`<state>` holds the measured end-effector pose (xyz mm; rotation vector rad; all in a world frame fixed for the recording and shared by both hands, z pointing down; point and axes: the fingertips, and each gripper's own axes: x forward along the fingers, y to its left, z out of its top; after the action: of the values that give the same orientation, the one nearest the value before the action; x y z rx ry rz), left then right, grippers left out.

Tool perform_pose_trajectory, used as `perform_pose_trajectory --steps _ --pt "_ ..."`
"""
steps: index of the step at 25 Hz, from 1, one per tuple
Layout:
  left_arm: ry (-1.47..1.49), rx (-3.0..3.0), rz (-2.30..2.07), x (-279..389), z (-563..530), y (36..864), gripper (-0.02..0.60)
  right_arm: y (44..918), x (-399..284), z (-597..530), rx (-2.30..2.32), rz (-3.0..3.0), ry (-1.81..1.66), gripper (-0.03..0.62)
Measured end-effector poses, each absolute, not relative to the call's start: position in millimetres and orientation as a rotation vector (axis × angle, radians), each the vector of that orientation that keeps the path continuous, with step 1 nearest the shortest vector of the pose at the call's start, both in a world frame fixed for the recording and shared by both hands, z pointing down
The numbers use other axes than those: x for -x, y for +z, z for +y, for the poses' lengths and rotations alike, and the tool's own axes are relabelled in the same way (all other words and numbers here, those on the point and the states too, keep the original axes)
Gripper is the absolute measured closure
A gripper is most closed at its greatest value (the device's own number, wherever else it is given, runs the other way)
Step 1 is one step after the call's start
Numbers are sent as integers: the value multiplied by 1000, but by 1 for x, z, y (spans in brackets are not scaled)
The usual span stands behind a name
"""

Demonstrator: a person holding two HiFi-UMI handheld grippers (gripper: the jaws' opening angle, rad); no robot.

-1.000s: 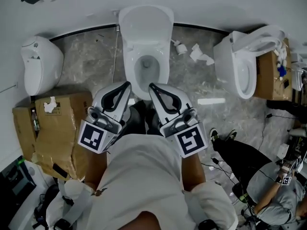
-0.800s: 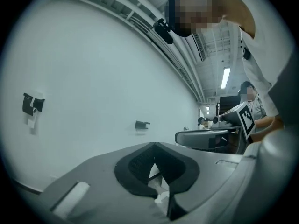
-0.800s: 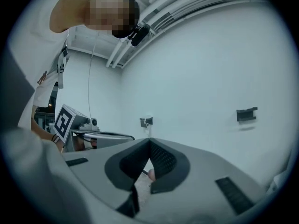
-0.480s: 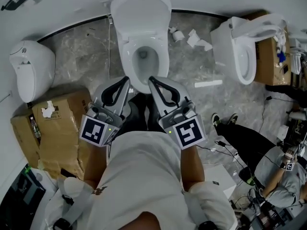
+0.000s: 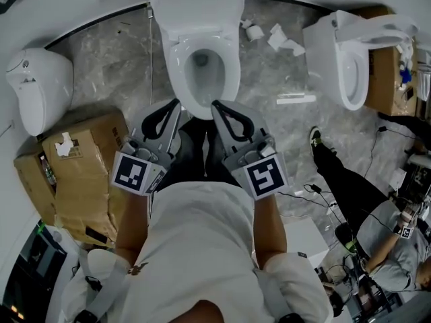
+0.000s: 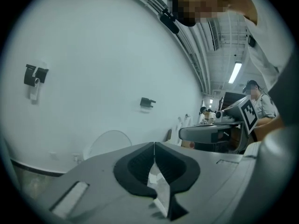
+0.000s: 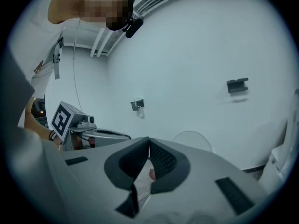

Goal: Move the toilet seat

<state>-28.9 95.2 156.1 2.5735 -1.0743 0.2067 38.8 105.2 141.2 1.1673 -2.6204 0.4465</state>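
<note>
So both my claws are pinched fully shut with nothing in them. The left gripper (image 5: 177,103) and right gripper (image 5: 216,104) sit side by side, a small gap between them, tips pointing at the front of the toilet (image 5: 232,79) right ahead of me. The toilet seat (image 5: 176,69) is lying flat on the bowl, and the lid (image 5: 196,2) is tipped up against the white wall (image 5: 87,5) behind it. From the head view my tips line up with the front edge of the seat, but I can't tell if they're actually touching it. Off to my left there's a beat-up cardboard box (image 5: 81,173) and another white fixture (image 5: 37,89). A second toilet (image 5: 340,59) is over on my right, and some crumpled paper (image 5: 283,38) is lying on the marble floor (image 5: 121,73).
</note>
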Motion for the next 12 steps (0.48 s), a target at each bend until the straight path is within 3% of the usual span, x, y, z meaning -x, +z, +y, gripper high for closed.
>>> perform_pose_trajectory --steps 12 --pt "352 -2450 -1018 13 106 260 514 238 -64 106 -1116 -2537 615 588"
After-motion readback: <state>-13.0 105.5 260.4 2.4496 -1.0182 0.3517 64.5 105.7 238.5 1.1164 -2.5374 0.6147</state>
